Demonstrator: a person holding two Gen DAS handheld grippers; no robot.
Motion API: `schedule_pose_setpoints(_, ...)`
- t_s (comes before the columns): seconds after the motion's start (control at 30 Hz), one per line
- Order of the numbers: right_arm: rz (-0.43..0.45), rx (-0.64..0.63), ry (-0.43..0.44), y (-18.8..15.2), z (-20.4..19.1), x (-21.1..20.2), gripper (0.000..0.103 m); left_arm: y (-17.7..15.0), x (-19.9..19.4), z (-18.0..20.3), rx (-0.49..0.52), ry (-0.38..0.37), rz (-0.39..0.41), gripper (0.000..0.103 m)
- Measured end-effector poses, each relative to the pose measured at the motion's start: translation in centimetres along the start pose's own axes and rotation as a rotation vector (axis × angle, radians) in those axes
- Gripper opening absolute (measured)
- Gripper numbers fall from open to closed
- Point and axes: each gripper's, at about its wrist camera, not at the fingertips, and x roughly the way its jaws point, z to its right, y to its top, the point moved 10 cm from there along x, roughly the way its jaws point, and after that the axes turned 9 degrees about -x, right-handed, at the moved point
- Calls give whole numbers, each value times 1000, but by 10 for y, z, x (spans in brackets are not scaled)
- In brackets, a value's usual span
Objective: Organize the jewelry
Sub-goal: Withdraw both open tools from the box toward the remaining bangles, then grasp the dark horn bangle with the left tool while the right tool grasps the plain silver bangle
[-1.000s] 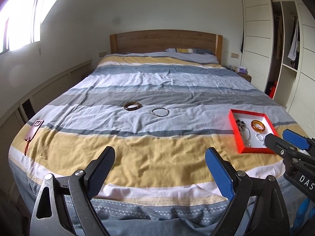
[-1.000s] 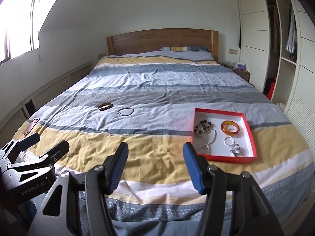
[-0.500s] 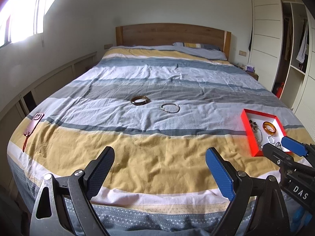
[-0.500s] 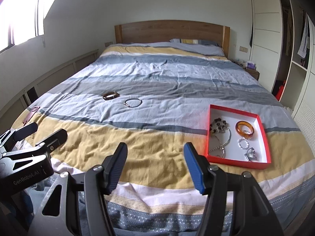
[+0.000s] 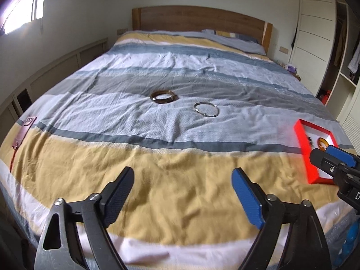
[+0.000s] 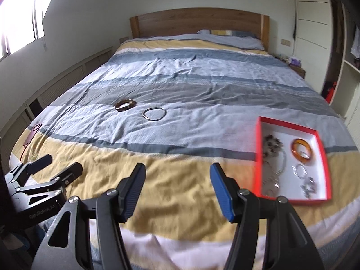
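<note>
A dark brown bangle [image 5: 163, 96] [image 6: 125, 105] and a thin silver bangle [image 5: 206, 110] [image 6: 154, 114] lie side by side on the striped bedspread, mid-bed. A red tray [image 6: 290, 124] [image 5: 304, 150] with a white floor sits at the right; it holds an orange bangle [image 6: 302, 150], a dark beaded piece [image 6: 272, 146] and silver chains. My left gripper [image 5: 182, 193] is open and empty above the yellow stripe near the foot of the bed, well short of the bangles. My right gripper [image 6: 176, 186] is open and empty, just left of the tray.
A brown leather tag with a red cord [image 5: 22, 132] lies at the bed's left edge. A wooden headboard [image 5: 202, 22] and pillows stand at the far end. A wardrobe and open shelves [image 5: 315, 45] line the right wall.
Both grippers have moved forward and lower over the bed, so the bangles and the tray look closer. Both stay open and empty.
</note>
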Motion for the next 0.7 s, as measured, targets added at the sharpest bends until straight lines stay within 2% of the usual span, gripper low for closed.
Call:
schedule_pose_setpoints(0.17,-15,-7,60,24,-8,44,58,22,48,-17,-17,5,-40,83)
schedule_pose_setpoints(0.3,-37,-19,93,44,-13,88,58,44,88,-29,-56,-26,-78,83)
schedule_pose_setpoints(0.47,-64,-41,110,69,-11,146,58,81,145,-53,-115,-18,-116,71)
schedule_pose_setpoints(0.7,-114,-67,120,92,-3,227,55,134,216,-73,-149,-22,-132,61)
